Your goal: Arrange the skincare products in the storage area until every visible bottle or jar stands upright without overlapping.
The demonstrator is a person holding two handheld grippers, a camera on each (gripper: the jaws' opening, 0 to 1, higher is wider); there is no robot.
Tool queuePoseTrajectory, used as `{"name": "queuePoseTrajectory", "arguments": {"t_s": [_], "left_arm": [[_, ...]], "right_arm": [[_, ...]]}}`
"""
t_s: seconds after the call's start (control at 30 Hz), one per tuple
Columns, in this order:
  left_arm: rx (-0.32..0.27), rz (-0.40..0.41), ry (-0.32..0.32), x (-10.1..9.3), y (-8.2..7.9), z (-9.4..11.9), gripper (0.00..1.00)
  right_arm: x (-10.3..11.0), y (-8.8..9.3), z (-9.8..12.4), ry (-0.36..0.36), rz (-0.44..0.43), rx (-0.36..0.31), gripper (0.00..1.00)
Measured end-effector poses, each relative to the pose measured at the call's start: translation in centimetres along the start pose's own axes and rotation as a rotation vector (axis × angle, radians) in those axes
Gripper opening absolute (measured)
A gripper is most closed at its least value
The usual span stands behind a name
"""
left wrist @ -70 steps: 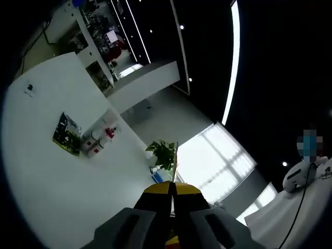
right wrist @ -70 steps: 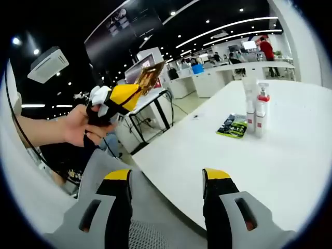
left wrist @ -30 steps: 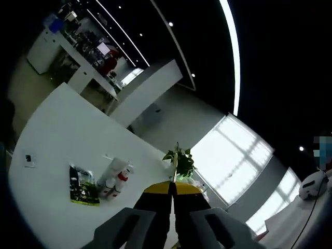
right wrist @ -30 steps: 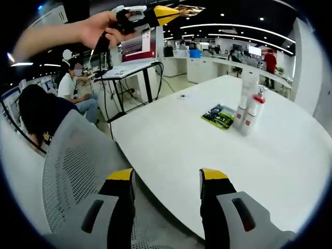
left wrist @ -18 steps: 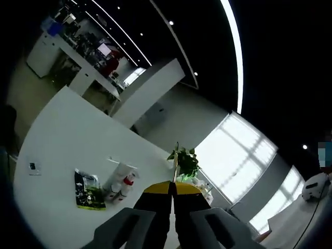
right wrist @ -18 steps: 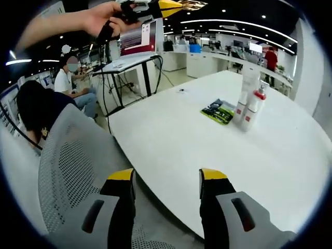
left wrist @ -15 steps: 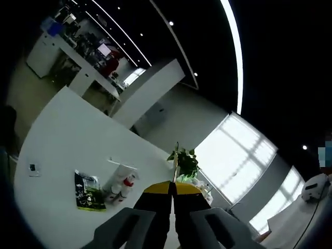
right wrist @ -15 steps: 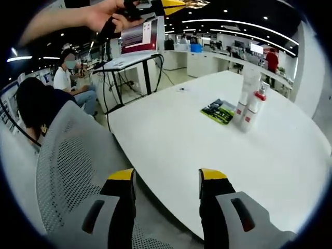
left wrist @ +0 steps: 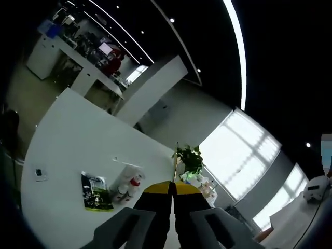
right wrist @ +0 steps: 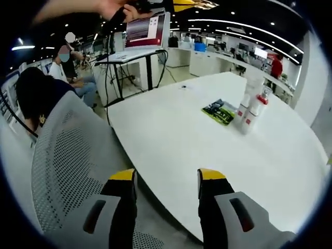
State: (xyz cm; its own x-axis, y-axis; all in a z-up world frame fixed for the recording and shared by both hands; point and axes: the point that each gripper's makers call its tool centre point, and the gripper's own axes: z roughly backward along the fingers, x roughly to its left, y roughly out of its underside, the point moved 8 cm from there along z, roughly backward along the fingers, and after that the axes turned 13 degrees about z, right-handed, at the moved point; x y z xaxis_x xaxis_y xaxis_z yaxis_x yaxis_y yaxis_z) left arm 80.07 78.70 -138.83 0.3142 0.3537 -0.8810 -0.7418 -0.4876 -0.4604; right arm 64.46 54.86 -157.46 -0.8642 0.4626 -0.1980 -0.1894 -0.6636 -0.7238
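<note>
- Spreading across both views, a round white table [right wrist: 207, 150] with a plain top, standing in a big open office with dark ceiling and long strip lights.
- Standing upright near the far side of the table, a tight cluster of bottles [right wrist: 250, 111], white with red caps and labels; just beside them, lying flat, a green packet [right wrist: 220, 112].
- Seen from the left gripper view, same bottles [left wrist: 127, 185] and packet [left wrist: 96, 192] close together, with a small dark item [left wrist: 39, 174] well apart near the table's edge.
- Growing behind the table in the left gripper view, a leafy plant [left wrist: 190, 158] before a bright window.
- Sitting just in front of the table's near edge, a grey mesh chair [right wrist: 67, 171]; wide bare tabletop between that edge and the bottles.
- Seated at left beyond the chair, people at a desk with a screen [right wrist: 145, 28].
- Right gripper [right wrist: 166, 181]: spread apart, holding nothing, hanging over the gap between chair and table edge.
- Left gripper [left wrist: 173, 188]: jaws pressed together, pinching a thin upright strip; held up high, and glimpsed at the top of the right gripper view in a hand [right wrist: 111, 8].
</note>
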Motion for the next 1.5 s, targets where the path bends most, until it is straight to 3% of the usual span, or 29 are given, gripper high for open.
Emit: {"name": "queuePoseTrajectory", "arguments": {"t_s": [0.5,0.87,1.27,1.5], "left_arm": [[0.015,0.046,0.033,2.7,-2.0,-0.5,0.0],[0.039,0.072,0.068,5.2,-3.4,-3.4,0.0],[0.085,0.115,0.037,9.6,-3.9,-6.1,0.0],[0.071,0.157,0.005,12.8,-4.6,-6.6,0.0]], "right_arm": [[-0.2,0.9,-0.8,-0.003,-0.027,0.084,0.47],[-0.2,1.4,-1.2,0.013,-0.021,0.136,0.48],[-0.5,1.9,-1.5,0.041,-0.032,0.185,0.48],[-0.5,2.2,-1.8,0.043,-0.031,0.216,0.48]]}}
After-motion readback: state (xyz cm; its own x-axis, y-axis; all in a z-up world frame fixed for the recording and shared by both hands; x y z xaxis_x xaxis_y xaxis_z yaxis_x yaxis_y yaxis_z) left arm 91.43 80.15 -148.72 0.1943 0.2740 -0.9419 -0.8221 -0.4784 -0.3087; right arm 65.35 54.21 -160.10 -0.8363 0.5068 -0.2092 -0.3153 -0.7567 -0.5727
